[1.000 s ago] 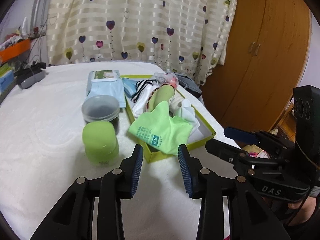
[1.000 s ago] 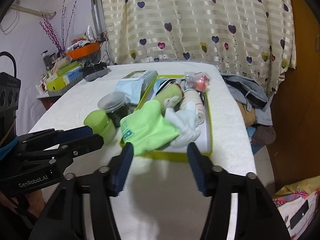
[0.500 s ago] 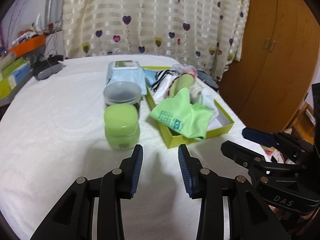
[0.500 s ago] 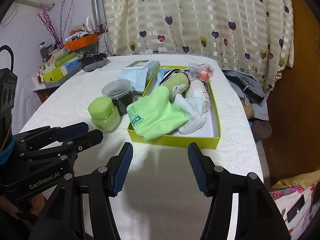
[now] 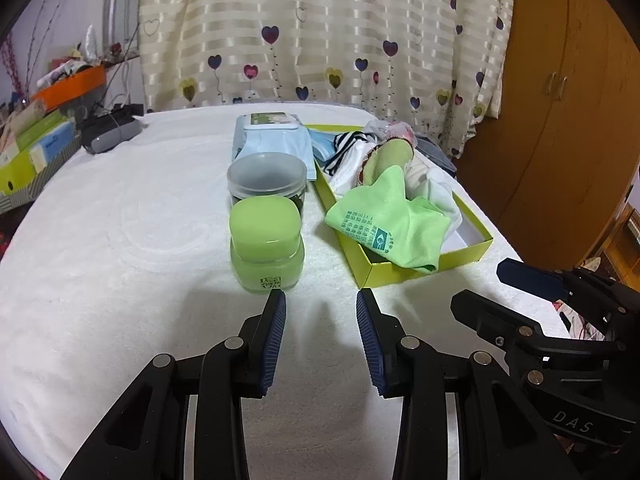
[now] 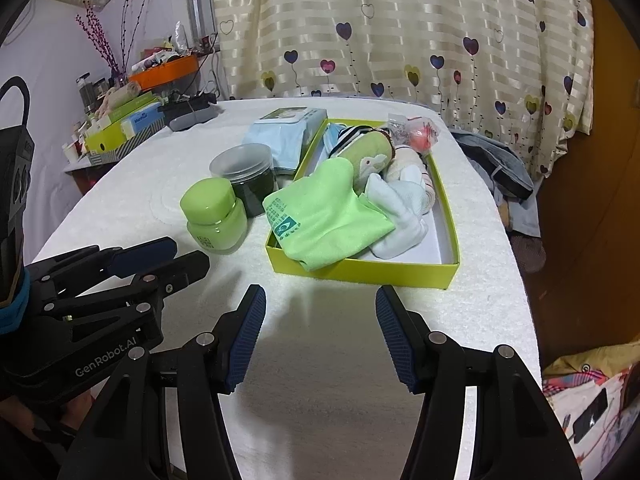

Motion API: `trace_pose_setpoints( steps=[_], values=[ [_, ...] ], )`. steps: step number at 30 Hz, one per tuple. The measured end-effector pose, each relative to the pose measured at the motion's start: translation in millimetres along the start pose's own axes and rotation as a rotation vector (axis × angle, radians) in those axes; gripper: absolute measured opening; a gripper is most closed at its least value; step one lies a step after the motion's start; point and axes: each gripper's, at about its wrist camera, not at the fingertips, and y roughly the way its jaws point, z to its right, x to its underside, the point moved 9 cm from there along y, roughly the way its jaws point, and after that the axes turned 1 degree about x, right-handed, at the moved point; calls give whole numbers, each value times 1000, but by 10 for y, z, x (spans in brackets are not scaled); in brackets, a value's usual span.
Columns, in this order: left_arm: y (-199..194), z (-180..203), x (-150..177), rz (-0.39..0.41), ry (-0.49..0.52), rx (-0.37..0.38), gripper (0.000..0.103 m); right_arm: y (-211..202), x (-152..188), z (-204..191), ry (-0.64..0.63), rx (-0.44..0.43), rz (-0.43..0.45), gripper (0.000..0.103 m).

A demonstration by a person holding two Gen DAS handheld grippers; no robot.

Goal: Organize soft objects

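Note:
A yellow-green box (image 6: 360, 270) (image 5: 404, 274) on the white table holds soft things: a green cloth (image 6: 324, 216) (image 5: 390, 220) draped over its near left corner, white socks (image 6: 400, 212), a striped sock (image 6: 348, 134) and a green roll (image 6: 370, 152). My left gripper (image 5: 321, 300) is open and empty, just before a green jar (image 5: 266, 240). My right gripper (image 6: 320, 294) is open and empty, a little short of the box's near wall. Each gripper shows in the other's view.
A clear-lidded dark jar (image 5: 267, 176) and a blue wipes pack (image 5: 274, 136) stand behind the green jar. Boxes and clutter (image 6: 120, 124) sit at the table's far left. A wooden wardrobe (image 5: 560, 100) and clothes (image 6: 492, 160) lie off the table's right edge.
Both grippers have pulled back from the box toward the table's near edge. The green cloth stays draped over the box corner. Both remain open.

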Motion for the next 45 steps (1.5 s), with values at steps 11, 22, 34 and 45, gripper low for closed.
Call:
trace_pose_setpoints(
  steps=[11,22,34,45],
  values=[
    [-14,57,-11,1,9,10,35,-1,-6,-22,-3,-6,-3,58],
    [-27,72,-8,2,12,15,35,3,-3,-24,-3,-6,-3,58],
    [-32,100,1,-2,15,26,35,10,6,-31,-4,-8,-5,58],
    [-21,111,14,-3,21,28,35,9,0,-29,-4,-7,-5,58]
  ],
)
